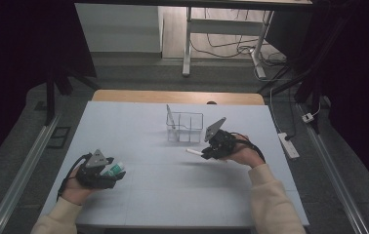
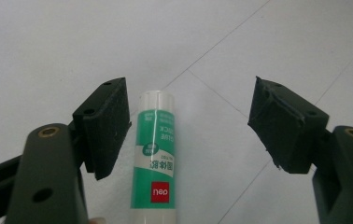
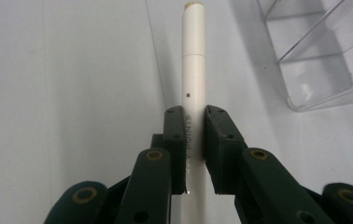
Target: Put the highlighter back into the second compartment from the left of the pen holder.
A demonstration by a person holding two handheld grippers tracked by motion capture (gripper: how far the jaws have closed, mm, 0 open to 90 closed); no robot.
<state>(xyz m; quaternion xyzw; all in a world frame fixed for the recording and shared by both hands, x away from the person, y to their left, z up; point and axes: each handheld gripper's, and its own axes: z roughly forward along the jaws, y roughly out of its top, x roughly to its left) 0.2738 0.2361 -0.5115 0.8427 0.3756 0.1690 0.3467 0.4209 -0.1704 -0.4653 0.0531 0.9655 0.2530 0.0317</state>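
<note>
The left gripper (image 1: 116,174) has its jaws spread with the glue stick (image 2: 155,158) lying on the table between them, against 1 pad (image 2: 104,126); closing off-centre could roll it away. The right gripper (image 1: 201,153) is clamped on a white pen (image 3: 193,70) near its rear, so the long tip could swing and catch the rim of the clear organizer (image 1: 185,127) just ahead, which already holds 1 leaning pen (image 1: 171,118).

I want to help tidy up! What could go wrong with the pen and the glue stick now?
The right gripper pinches the white pen near one end, so the long free end might swing or bump the clear organizer. The left gripper stands open around the glue stick, nearer one pad; closing might roll it away.
</note>
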